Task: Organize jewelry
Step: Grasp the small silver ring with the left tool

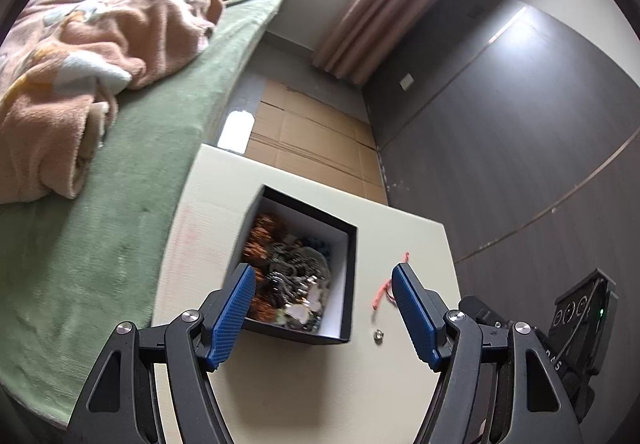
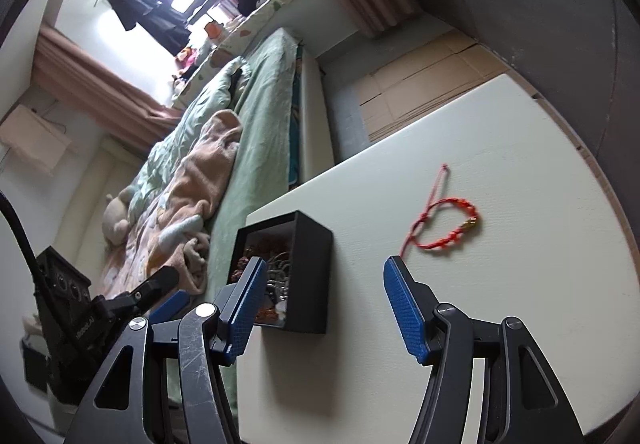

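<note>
A black box [image 1: 348, 276] with a white inside holds a heap of jewelry [image 1: 288, 276] on a cream table [image 1: 304, 396]. My left gripper [image 1: 324, 284] is open and empty, hovering just above the box. A red cord bracelet [image 1: 380, 292] and a small silver ring [image 1: 378, 335] lie on the table right of the box. In the right wrist view the box [image 2: 308, 276] sits left of centre and the red bracelet [image 2: 448, 224] with a gold bead lies to the right. My right gripper [image 2: 324, 276] is open and empty, above the table between them.
A bed with a green sheet [image 1: 132, 203] and a peach blanket [image 1: 80, 67] runs along the table's left side. Flattened cardboard [image 1: 312, 139] lies on the floor beyond the table. A dark wall [image 1: 520, 123] stands to the right.
</note>
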A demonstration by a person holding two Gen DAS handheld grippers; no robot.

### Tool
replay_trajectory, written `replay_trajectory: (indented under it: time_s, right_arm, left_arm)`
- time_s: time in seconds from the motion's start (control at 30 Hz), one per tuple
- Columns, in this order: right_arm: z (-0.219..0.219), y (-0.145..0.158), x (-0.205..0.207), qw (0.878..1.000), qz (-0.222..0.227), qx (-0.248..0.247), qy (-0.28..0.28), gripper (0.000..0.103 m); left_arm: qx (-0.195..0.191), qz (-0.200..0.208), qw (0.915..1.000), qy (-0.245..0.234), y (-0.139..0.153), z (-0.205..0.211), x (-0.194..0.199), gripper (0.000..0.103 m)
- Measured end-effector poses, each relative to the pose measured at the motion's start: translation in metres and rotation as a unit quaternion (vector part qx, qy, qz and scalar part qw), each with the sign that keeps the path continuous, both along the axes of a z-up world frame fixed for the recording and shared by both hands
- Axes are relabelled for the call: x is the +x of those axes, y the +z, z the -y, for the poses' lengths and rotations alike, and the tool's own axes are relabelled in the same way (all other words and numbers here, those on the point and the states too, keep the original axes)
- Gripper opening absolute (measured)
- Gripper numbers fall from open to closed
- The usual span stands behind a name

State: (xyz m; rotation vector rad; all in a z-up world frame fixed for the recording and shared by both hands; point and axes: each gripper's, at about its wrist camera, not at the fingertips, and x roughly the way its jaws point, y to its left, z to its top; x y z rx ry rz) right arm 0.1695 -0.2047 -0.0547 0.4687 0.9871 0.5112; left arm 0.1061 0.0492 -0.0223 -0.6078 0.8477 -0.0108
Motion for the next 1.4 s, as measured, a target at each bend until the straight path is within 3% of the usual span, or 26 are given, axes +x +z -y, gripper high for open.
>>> replay_trajectory:
  time_s: [0.4, 0.5, 0.73, 0.87, 1.23, 1.4]
  right_arm:
    - [0.048, -0.005, -0.003, 0.998, -0.029, -0.019, -0.052, 0.061]
    - [0.063, -0.007, -0.003, 0.996, -0.036, -0.024, -0.072, 0.061]
    - [0.087, -0.012, -0.004, 0.993, -0.052, -0.017, -0.102, 0.061]
    - [0.095, -0.015, -0.003, 0.992, -0.061, -0.012, -0.107, 0.061]
    - [0.105, -0.024, 0.008, 0.99, -0.085, -0.011, -0.115, 0.061]
    - [0.116, -0.028, 0.012, 0.986, -0.095, 0.0, -0.139, 0.061]
  left_arm:
    - [0.039, 0.01, 0.9966, -0.072, -0.002, 0.063, 0.004, 0.071]
    - [0.047, 0.01, 0.9948, -0.09, -0.004, 0.08, 0.007, 0.066]
    - [0.076, -0.018, 0.989, -0.126, -0.023, 0.114, 0.022, 0.055]
    - [0.096, -0.039, 0.984, -0.145, -0.036, 0.129, 0.032, 0.042]
    - [0.137, -0.087, 0.9724, -0.167, -0.073, 0.153, 0.055, 0.039]
    - [0.153, -0.105, 0.968, -0.169, -0.087, 0.159, 0.061, 0.031]
